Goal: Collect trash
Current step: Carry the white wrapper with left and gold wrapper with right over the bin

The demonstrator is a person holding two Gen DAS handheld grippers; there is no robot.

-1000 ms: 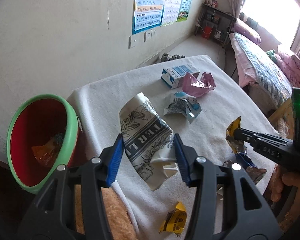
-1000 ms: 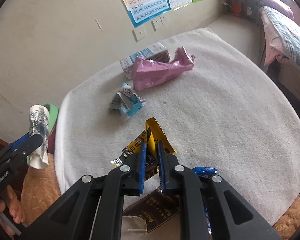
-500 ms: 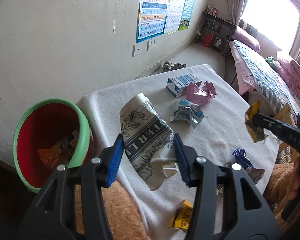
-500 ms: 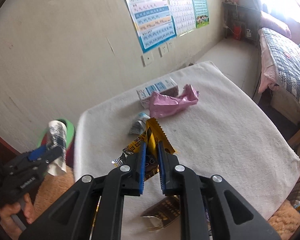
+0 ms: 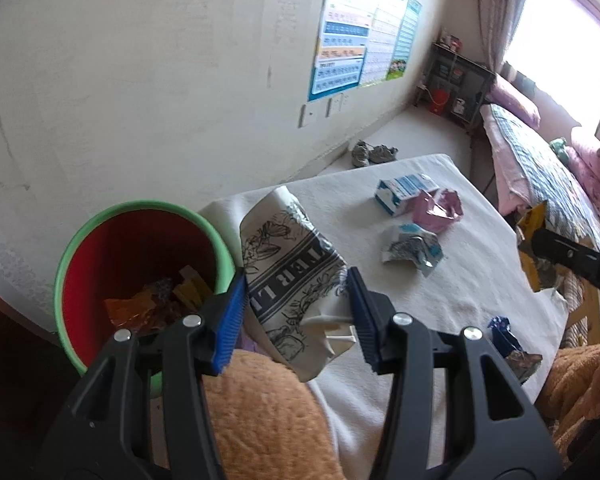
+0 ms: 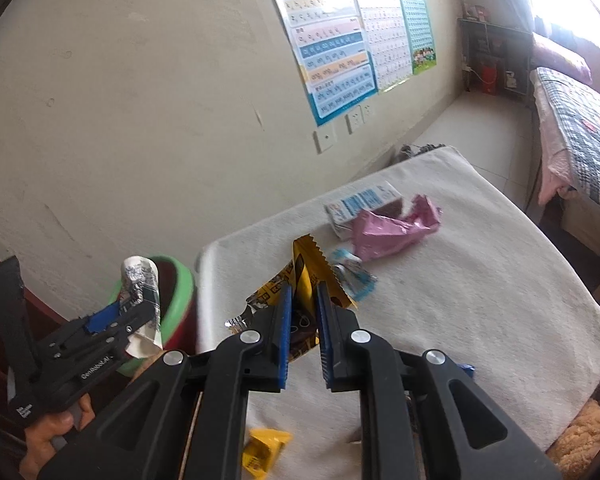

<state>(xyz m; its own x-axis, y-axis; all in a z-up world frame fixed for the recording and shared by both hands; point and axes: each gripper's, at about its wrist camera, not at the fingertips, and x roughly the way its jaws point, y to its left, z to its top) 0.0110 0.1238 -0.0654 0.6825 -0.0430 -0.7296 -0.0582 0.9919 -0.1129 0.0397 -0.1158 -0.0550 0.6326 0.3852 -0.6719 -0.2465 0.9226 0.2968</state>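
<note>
two jaws, crumpled paper cup (image 5: 290,276), yellow wrapper (image 6: 306,280)

Cream wall (image 6: 140,100) with charts (image 6: 332,52), a bed (image 5: 540,160) beneath the bright window (image 5: 560,40).

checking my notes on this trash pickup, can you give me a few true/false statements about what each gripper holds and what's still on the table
1. The left gripper holds a crumpled black-and-white printed paper. True.
2. The right gripper is open and holds nothing. False: it is shut on a yellow wrapper.
3. The red bin with the green rim is empty. False: wrappers lie at its bottom.
4. A pink wrapper lies against a blue-and-white carton on the table. True.
5. A small yellow wrapper lies near the table's front edge. True.
</note>
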